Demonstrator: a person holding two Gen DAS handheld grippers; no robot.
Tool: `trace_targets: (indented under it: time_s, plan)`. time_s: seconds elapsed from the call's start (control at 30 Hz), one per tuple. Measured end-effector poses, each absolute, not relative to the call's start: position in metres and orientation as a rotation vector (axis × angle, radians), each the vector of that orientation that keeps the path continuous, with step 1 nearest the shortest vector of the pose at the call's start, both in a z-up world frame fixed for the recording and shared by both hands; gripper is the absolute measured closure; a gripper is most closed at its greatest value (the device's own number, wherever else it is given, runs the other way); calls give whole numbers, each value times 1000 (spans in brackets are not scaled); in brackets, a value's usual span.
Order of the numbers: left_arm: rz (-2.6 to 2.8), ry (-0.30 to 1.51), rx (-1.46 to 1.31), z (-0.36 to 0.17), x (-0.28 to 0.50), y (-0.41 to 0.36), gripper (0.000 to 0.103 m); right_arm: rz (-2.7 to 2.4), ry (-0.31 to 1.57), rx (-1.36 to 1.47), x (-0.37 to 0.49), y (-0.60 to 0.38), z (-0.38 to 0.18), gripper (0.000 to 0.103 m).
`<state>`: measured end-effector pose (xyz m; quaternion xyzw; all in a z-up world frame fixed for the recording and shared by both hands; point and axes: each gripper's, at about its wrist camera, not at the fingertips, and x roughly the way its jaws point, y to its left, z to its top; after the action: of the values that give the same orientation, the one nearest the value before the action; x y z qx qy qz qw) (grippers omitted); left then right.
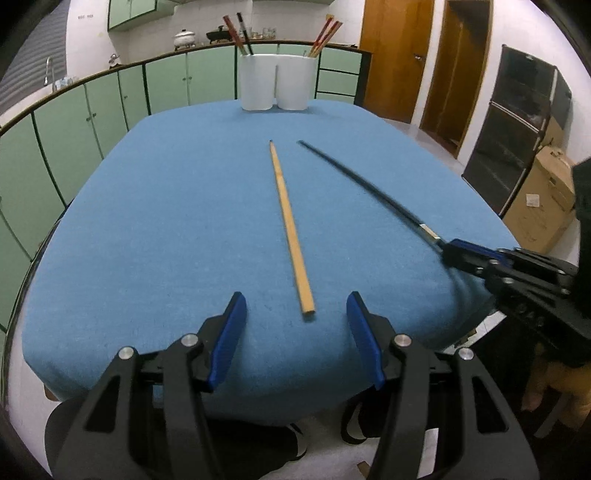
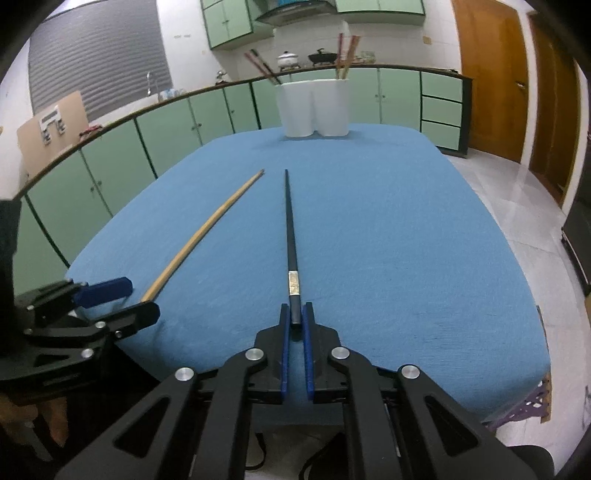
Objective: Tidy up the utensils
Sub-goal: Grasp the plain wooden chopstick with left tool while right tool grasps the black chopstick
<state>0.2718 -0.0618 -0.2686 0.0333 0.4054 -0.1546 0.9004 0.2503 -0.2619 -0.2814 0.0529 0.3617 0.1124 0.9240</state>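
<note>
blue-padded and black-framed, the left gripper (image 1: 297, 314) hangs over the near edge of the table (image 1: 166, 221) with its jaws apart, and the butt end of the bamboo chopstick (image 1: 290, 229) lies on the blue cloth between the pads, touching neither. that chopstick runs straight away from the camera toward the white holder (image 1: 277, 83) at the far edge. just beside it on the right lies the black chopstick (image 2: 290, 236), its tip near the bamboo one's tip, the two spreading apart toward the near side. the right gripper (image 2: 295, 323) is clenched on the thick end of the black chopstick, both pads pressed against its sides. a pale band with a gold-looking label (image 2: 293, 284) sits just ahead of the pads; any writing on it is too small to read. the holder has two joined cups: dark and reddish chopsticks (image 1: 238, 35) lean out of the left cup, red-and-tan ones (image 1: 325, 37) out of the right. a cardboard box (image 1: 543, 199) stands on the floor at right, its small white sticker unreadable.
</note>
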Motion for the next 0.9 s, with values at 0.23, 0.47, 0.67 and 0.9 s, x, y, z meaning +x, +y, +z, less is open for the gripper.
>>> trace_targets:
  time_s: [0.23,0.47,0.67,0.9]
  plan:
    - [-310,837,61,-266,278,-66,90,243,733,108,247,-263,-279,96]
    - [-316,790,23,-234,277,-61,102,244,696,103,239,-265,-259,96]
    - [-321,717,3,-193,278,-51,103,247,643,93,236,-269,-225,96]
    - [-321,796,-21,-231,267,-50,79,246,663,105,238,-272,-233,96]
